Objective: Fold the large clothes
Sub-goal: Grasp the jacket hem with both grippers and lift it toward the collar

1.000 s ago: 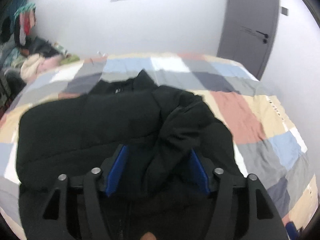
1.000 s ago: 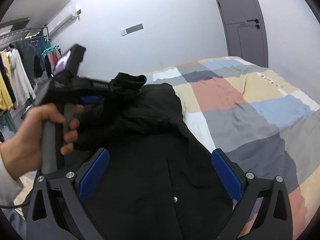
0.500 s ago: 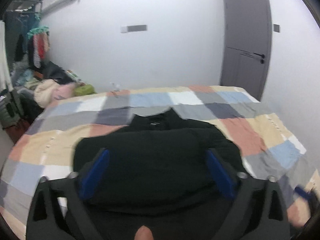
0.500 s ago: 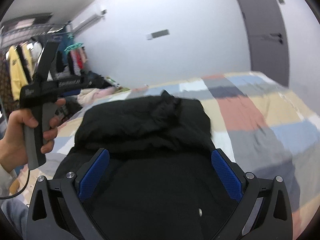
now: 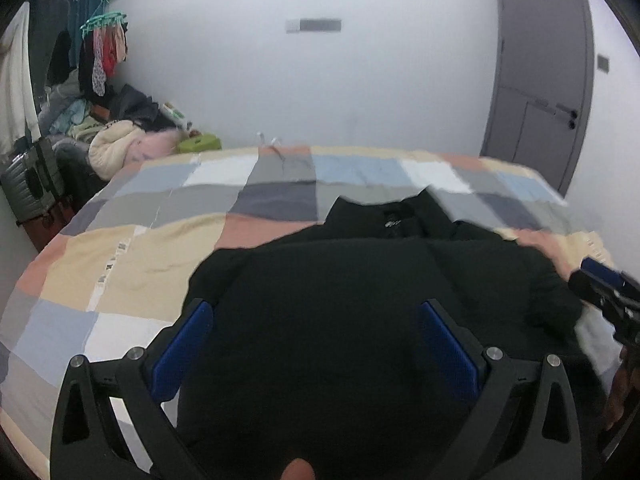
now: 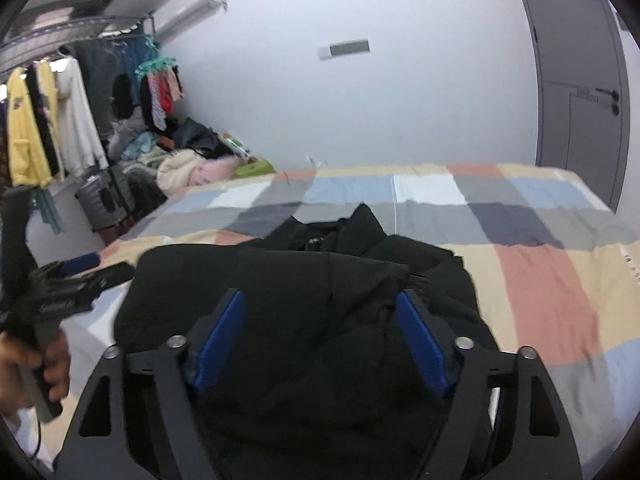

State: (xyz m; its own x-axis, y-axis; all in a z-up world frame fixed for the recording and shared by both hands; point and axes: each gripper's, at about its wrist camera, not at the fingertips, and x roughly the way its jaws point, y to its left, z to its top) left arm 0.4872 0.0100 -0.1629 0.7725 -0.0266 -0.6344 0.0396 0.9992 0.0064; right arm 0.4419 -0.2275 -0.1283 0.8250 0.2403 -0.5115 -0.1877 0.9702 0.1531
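1. Your left gripper [image 5: 316, 320] has its blue-padded jaws spread wide, with nothing pinched between them; the pads frame the black jacket [image 5: 360, 300] from above.
2. Your right gripper [image 6: 320, 312] also has its jaws apart, though a little narrower than the left pair. Whether the pads touch the cloth cannot be told; no fold is pinched between them.
3. The black jacket [image 6: 304, 304] lies on the bed [image 5: 132, 264], folded into a thick bundle with a sleeve drawn across the body. Its collar [image 5: 394, 210] points toward the far wall, with a small label visible inside it.
4. In the right wrist view, the jacket's right side bunches into creased folds just beyond the right-hand pad, and the collar [image 6: 360, 220] stands up in a peak.
5. Each gripper shows in the other's view: the right one at the right edge of the left wrist view, beside the jacket, and the left one at the left edge of the right wrist view, held in your left hand [image 6: 28, 364] near the jacket's left side.
6. The bed wears a patchwork cover [image 6: 540, 280] of grey, blue, cream and salmon squares.
7. Beyond the bed are a clothes rack [image 6: 52, 120], a pile of garments [image 5: 116, 148] and a grey door [image 5: 540, 80].
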